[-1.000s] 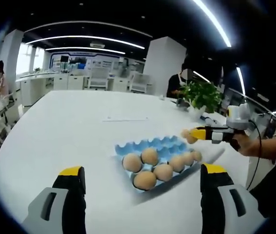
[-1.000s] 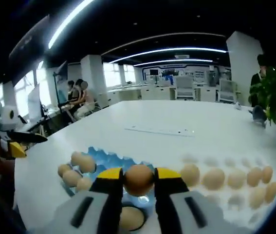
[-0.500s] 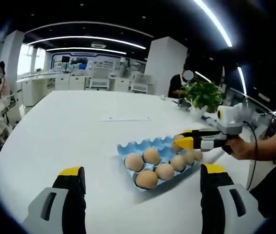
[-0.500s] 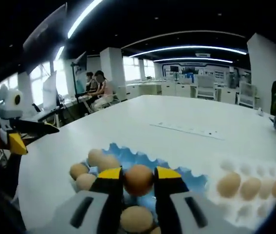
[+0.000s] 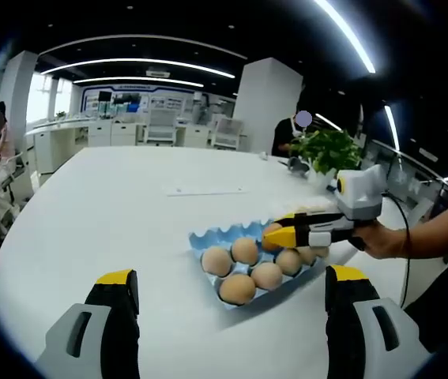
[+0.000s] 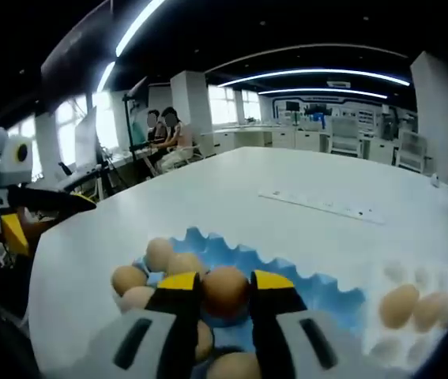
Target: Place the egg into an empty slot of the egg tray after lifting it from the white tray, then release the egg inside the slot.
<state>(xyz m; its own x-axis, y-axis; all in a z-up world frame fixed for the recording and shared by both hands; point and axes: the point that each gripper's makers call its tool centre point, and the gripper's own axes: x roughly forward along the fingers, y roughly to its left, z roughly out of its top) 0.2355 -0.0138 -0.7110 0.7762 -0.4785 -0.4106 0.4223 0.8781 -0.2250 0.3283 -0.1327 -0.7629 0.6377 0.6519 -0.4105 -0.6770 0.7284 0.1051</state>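
A blue egg tray [image 5: 216, 237] lies on the white table with several brown eggs in it. Over its far side my right gripper [image 5: 274, 234] comes in from the right, shut on a brown egg [image 5: 272, 231]. In the right gripper view the same egg [image 6: 224, 290] sits pinched in my right gripper [image 6: 224, 294], just above the blue tray [image 6: 318, 288] and its eggs. The white tray [image 6: 389, 304] with more eggs lies to the right. My left gripper [image 5: 231, 286] stands open near the table's front edge, short of the tray.
A potted plant [image 5: 328, 151] stands at the table's far right. A person's hand [image 5: 389, 237] holds the right gripper. People sit at desks at the far left [image 6: 168, 138]. A thin strip [image 5: 205, 191] lies on the table beyond the tray.
My right gripper has carried the egg leftward and lower, from beside the blue tray to just over its far slots. My left gripper has kept still.
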